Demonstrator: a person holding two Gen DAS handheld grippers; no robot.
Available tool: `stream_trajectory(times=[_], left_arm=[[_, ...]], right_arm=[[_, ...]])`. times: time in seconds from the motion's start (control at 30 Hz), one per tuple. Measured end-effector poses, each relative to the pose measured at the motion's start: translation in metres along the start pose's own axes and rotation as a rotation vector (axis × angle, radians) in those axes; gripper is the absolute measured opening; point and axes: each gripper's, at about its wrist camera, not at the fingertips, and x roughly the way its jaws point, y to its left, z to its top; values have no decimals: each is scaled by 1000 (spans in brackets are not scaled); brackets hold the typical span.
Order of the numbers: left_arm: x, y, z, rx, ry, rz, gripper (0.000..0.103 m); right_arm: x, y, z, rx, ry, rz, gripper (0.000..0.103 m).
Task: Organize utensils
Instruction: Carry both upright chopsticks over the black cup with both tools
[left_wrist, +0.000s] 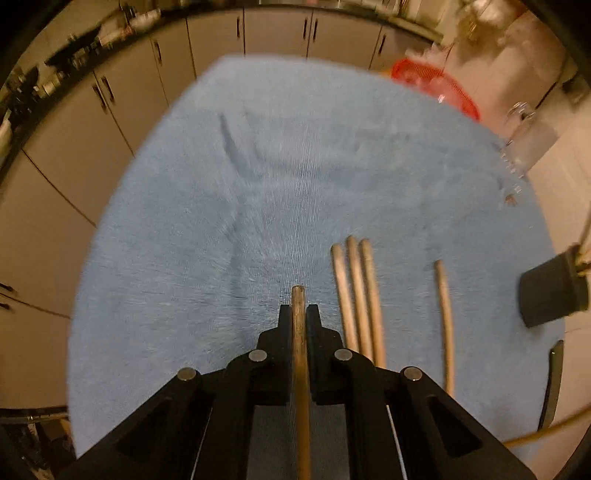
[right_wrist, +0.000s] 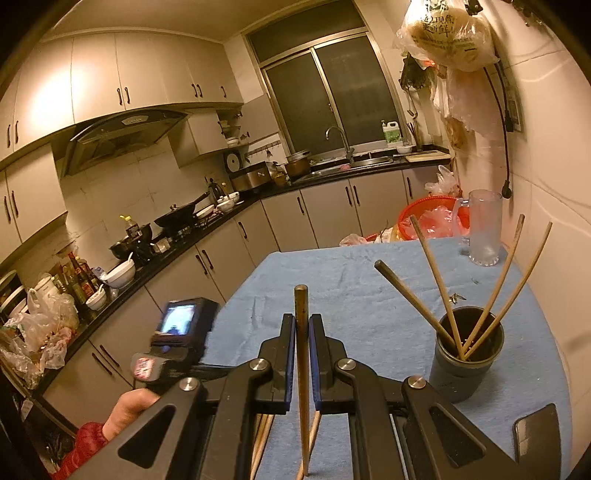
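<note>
Left wrist view first: the left gripper (left_wrist: 298, 308) is pinching a brown wooden chopstick (left_wrist: 300, 354) between its black fingers, with the squared butt end poking out just past the tips. Its long axis runs straight along the fingers, pointing to 12 o'clock, low over the blue cloth (left_wrist: 258, 184). Just at 3 o'clock of it, three loose chopsticks (left_wrist: 358, 295) lie side by side on the cloth, nearly parallel and touching, ends also toward 12. A single chopstick (left_wrist: 445, 321) lies apart from them further to 3 o'clock. This view is motion-blurred, so surface detail is mushy.

Right wrist view is sharper. The right gripper (right_wrist: 302, 321), with blue pads on its fingers, is clamped on its own darker chopstick (right_wrist: 303, 369), again running along the fingers toward 12 o'clock, square end up front. Only this view shows the dark grey holder cup (right_wrist: 467, 369) at 3 o'clock, standing on the cloth with four chopsticks (right_wrist: 436, 273) leaning out of it, fanned between roughly 10 and 2 o'clock. It also catches a clear glass mug (right_wrist: 484, 229) and a red basket (right_wrist: 428, 218) at the far edge, plus a phone (right_wrist: 537, 435) lying flat at 4 o'clock.
</note>
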Motion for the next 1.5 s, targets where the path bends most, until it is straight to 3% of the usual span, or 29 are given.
stream_trajectory(times=[0.23,0.47,1.5], left_arm=[[-103,-2,-18,0,-244,-51,7],[-155,5,-37,15,-352,-81,7],[-187,-4,-47,51,-407,-102,7]], right_arm=[[-21,2,3,2,-61,19,8],[-32,1,1,12,-79,17,8],[-53,-16,-2,59,-108,-1,8]])
